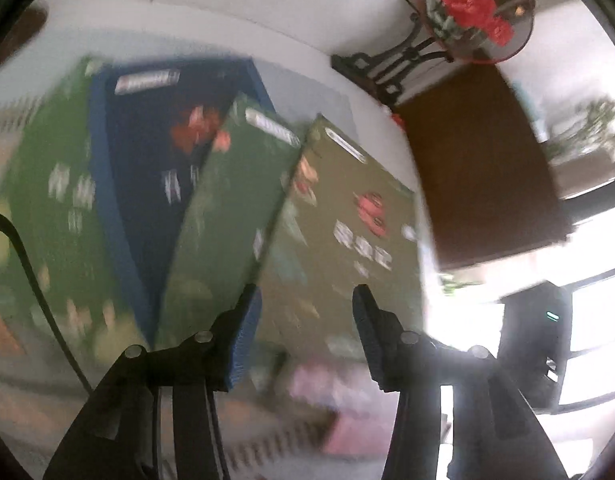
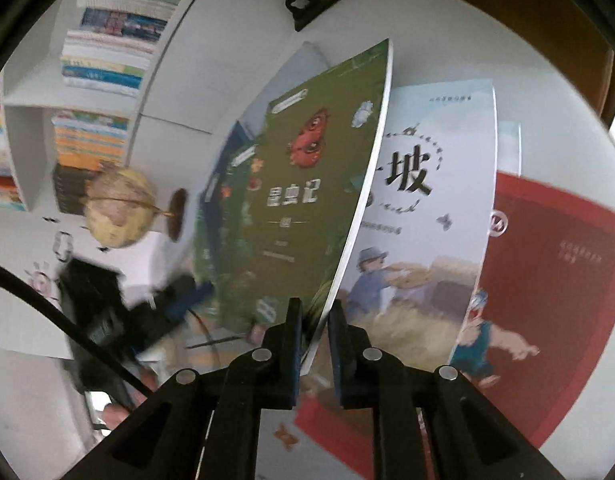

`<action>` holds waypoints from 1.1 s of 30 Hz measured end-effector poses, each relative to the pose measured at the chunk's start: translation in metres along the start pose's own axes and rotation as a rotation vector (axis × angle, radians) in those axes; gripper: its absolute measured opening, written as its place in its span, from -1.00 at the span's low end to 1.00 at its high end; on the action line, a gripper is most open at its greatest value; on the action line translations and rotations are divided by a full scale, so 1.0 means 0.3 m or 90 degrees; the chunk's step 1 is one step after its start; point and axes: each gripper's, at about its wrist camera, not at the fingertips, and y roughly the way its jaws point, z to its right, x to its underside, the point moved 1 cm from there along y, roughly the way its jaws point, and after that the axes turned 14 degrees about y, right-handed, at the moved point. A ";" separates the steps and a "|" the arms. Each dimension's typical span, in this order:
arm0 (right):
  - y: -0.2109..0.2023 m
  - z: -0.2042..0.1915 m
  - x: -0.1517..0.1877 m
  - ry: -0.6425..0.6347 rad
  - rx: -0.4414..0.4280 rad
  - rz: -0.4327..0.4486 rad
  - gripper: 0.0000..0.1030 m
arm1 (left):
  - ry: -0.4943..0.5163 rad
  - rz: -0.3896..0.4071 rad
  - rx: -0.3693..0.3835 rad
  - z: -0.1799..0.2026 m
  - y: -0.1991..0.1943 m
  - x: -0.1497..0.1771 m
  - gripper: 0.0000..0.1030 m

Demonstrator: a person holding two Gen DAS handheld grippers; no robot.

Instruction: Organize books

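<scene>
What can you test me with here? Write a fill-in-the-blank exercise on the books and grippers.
1. The right gripper is shut on the edge of the ____ book.
2. The left gripper is ____, holding nothing.
3. Behind the pale book lies a ____ book.
4. The globe stands beside the ____.

Missing words: green; open; red; bookshelf

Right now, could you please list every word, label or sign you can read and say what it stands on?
"昆虫记": olive-green book, clamped in the right gripper.
"坡": pale illustrated book beside it; its smaller print is unreadable.
Red book: white text too small to read.
Left wrist view: the cover lettering is blurred.
</scene>
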 end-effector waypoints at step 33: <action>0.102 -0.150 -0.236 -0.154 0.158 0.143 -0.01 | 0.011 0.029 0.113 0.021 0.105 -0.075 0.00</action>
